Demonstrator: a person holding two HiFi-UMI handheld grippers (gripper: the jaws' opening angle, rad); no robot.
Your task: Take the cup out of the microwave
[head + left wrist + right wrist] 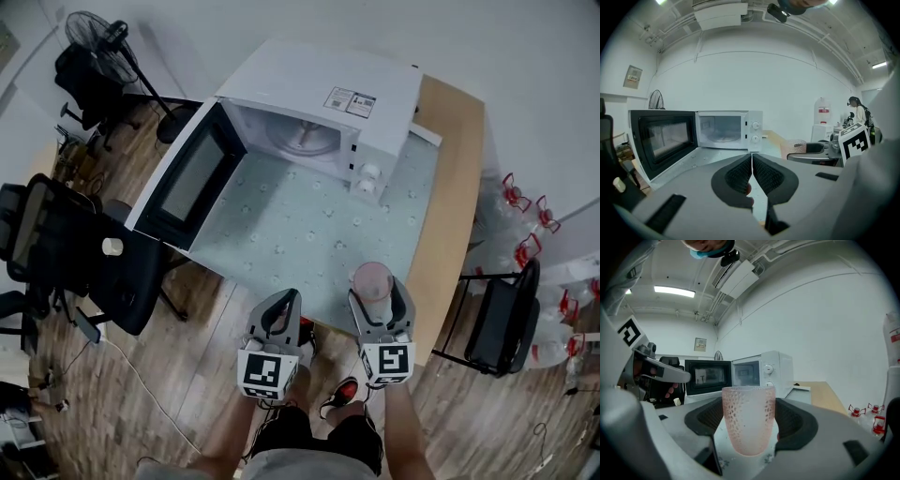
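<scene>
A pink dimpled cup stands upright between the pads of my right gripper, which is shut on it. In the head view the cup is over the table's near edge, inside the right gripper. The white microwave sits at the far end of the table with its door swung wide open to the left; only the glass turntable shows inside. My left gripper is shut on nothing near the front edge, left of the cup. Its pads meet in the left gripper view.
A pale patterned cloth covers the wooden table. Black office chairs stand at the left, a fan at the back left, and a black chair at the right. Red-handled water jugs crowd the right wall.
</scene>
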